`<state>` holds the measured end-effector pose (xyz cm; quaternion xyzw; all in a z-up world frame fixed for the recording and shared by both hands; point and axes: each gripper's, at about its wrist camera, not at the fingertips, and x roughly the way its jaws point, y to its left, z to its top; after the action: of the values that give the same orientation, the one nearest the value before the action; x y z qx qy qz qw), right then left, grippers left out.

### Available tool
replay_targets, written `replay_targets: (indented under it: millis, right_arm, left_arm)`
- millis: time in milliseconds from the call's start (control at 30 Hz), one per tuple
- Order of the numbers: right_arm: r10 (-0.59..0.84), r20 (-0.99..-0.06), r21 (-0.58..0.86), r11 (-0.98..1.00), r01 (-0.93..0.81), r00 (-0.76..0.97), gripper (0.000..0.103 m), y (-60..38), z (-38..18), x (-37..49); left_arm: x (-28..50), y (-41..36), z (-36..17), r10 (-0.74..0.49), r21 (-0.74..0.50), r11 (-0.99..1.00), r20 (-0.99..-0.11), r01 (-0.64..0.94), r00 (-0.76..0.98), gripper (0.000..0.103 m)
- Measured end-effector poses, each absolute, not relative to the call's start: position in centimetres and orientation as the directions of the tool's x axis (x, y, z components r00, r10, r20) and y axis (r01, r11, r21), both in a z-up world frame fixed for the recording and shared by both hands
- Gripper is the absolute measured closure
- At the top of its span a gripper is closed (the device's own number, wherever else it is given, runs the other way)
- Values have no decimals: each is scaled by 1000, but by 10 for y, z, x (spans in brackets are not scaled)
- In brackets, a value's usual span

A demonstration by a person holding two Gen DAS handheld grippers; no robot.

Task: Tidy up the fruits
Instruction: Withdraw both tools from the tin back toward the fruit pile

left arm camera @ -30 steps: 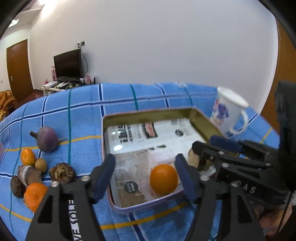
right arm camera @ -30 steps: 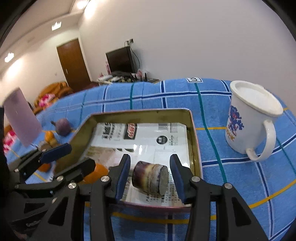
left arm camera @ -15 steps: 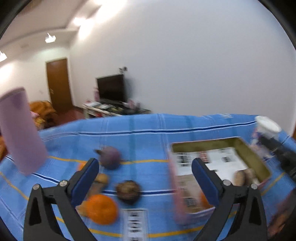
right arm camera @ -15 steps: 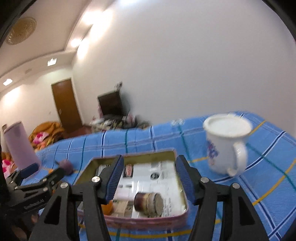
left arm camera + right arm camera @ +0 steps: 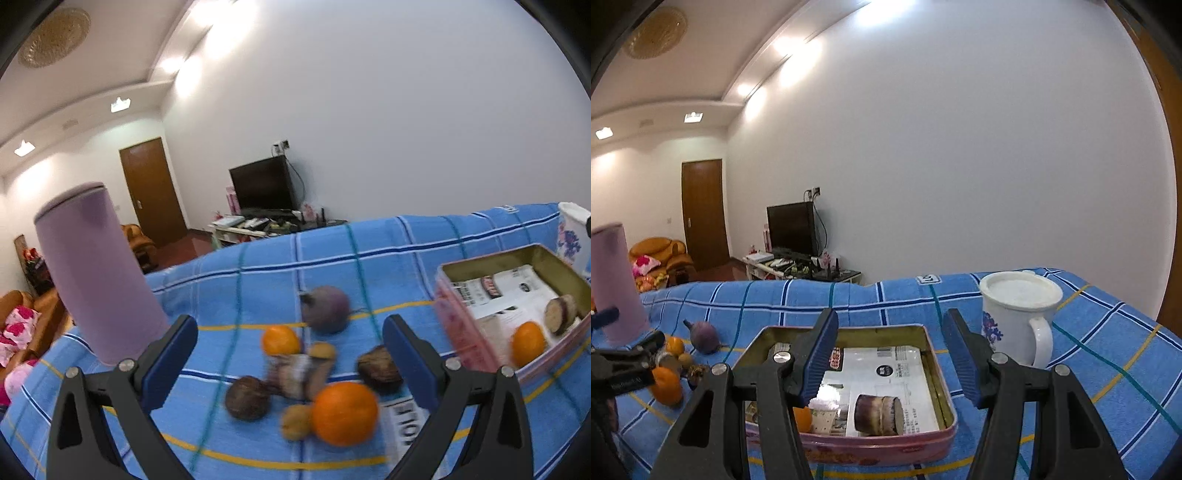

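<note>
A second ago our left claw (image 5: 290, 363) hung over the tin tray (image 5: 943, 397) with an orange between its half-spread fingers; now it has swung away to the left and stands wide, nothing in it, above the cluster of loose fruit on the blue checked cloth (image 5: 388, 254). Our right claw (image 5: 890, 356) was close around the cut brown cylinder piece (image 5: 880, 414); it has drawn back and up, its jaws part-way apart and holding nothing, and the piece lies free on the tray's paper lining.

In the tray we count two things: that cut piece and one orange (image 5: 528, 347), lying just beside each other at the near end. Outside it, in the left wrist view, we count two oranges, a large near one (image 5: 345, 413) and a smaller one (image 5: 280, 340) behind, one purple round fruit (image 5: 327, 309) farthest back, two dark brown wrinkled fruits (image 5: 247, 398) (image 5: 379, 369), two small yellowish ones (image 5: 295, 421) (image 5: 323, 350), and one striped brown piece (image 5: 295, 373) in the middle; motion blur softens them all, so the count is our best reading.

A tall lilac cylinder (image 5: 98, 273) stands left of the cluster. A white mug (image 5: 1019, 314) with a blue print stands right of the tray, apart from it. A printed label (image 5: 404, 417) lies on the cloth beside the large orange
</note>
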<state>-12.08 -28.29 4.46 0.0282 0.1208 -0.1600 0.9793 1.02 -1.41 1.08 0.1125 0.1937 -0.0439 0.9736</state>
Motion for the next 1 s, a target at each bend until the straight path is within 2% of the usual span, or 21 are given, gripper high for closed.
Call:
replay_targets:
  millis: [133, 333, 500, 667, 833, 1000]
  right_arm:
    - [-311, -278, 2, 946, 324, 909, 42, -276, 42, -117]
    - [-357, -299, -27, 930, 366, 885, 42, -258, 39, -113]
    - [-290, -375, 3, 949, 314, 880, 42, -238, 34, -99]
    - [-238, -397, 5, 965, 262, 886, 42, -210, 33, -87]
    - [-103, -470, 51, 988, 144, 877, 42, -179, 33, -70]
    - [31, -529, 24, 999, -21, 848, 42, -136, 23, -55]
  left_arm:
    - [14, 4, 13, -47, 149, 983, -382, 111, 923, 1]
    - [12, 13, 15, -54, 138, 984, -376, 114, 925, 1]
    - [19, 23, 14, -50, 106, 989, -404, 101, 914, 1]
    - [22, 28, 12, -29, 112, 990, -412, 82, 911, 1]
    - [34, 50, 17, 74, 159, 987, -398, -11, 914, 1]
    - [52, 96, 22, 211, 125, 977, -420, -173, 883, 1]
